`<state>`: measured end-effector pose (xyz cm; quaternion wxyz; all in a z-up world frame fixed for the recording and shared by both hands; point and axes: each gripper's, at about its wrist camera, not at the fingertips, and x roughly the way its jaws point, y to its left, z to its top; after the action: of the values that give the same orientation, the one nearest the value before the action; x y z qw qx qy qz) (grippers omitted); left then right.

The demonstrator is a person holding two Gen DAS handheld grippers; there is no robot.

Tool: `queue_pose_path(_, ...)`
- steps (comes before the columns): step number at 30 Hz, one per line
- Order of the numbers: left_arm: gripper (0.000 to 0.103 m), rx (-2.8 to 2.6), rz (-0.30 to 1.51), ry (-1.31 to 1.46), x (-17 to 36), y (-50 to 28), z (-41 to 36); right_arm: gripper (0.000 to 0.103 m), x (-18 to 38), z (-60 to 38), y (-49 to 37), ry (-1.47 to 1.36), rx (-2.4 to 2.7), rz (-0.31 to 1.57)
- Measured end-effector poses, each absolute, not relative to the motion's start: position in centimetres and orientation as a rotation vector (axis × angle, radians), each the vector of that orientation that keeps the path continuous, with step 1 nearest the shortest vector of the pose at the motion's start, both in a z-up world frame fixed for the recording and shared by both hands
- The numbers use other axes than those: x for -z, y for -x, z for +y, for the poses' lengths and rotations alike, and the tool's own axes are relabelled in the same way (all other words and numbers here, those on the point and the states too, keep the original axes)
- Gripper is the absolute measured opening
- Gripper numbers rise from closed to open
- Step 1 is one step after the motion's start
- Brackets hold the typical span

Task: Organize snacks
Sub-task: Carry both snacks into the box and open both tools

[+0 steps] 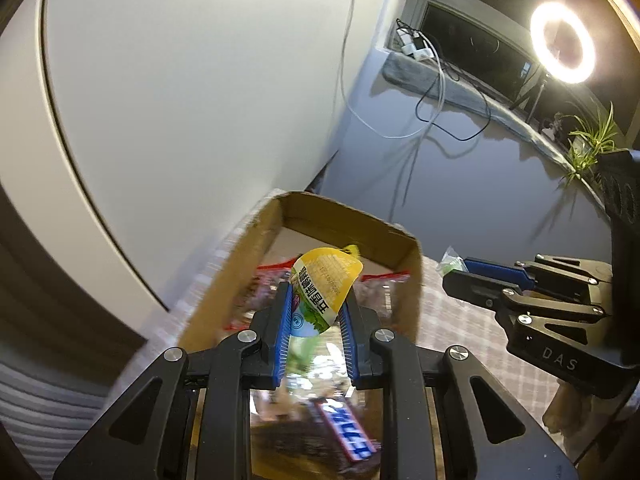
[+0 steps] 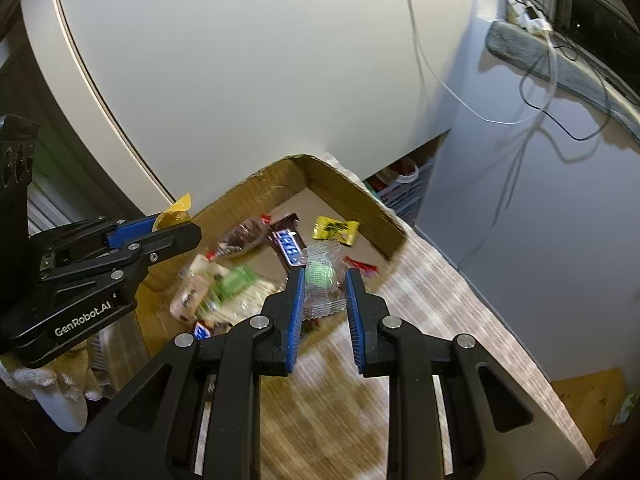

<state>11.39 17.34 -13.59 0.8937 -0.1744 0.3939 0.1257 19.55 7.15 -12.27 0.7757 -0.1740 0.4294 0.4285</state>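
The left gripper (image 1: pixel 316 304) is clamped on a yellow-lidded cup (image 1: pixel 322 284) above the box (image 1: pixel 412 280), while the right gripper (image 2: pixel 324 280) pinches a clear packet (image 2: pixel 322 284) between its pads.

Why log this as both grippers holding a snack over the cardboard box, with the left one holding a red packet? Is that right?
Not quite: the left gripper holds a yellow-lidded jelly cup, not a red packet, as the left wrist view shows. The right gripper holds a clear-wrapped green candy near the cardboard box.

The cardboard box (image 2: pixel 352 196) sits on the worktop (image 2: pixel 440 320) against the wall; snack packets (image 2: pixel 335 230) lie scattered inside it; the left gripper (image 1: pixel 316 300), above the box, holds a jelly cup (image 1: pixel 324 284); the right gripper (image 2: pixel 325 292), beside it, holds a clear-wrapped sweet (image 2: pixel 320 280).
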Motion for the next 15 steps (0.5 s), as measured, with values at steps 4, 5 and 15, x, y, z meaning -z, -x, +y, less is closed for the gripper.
queue_pose_path(4, 0.021, -0.267, 0.821, 0.354, 13.5, -11.2, 18.7, 0.021, 12.6, 9.0, -19.9, 0.377, -0.927, 0.941)
queue_pose_path(5, 0.021, -0.269, 0.822, 0.353, 13.6, -11.3, 18.9, 0.021, 12.7, 9.3, -20.0, 0.377, -0.927, 0.943)
queue_pose_path(15, 0.021, -0.251, 0.835, 0.344, 14.3, -11.7, 19.6, 0.021, 13.8, 11.5, -20.6, 0.403, -0.918, 0.97)
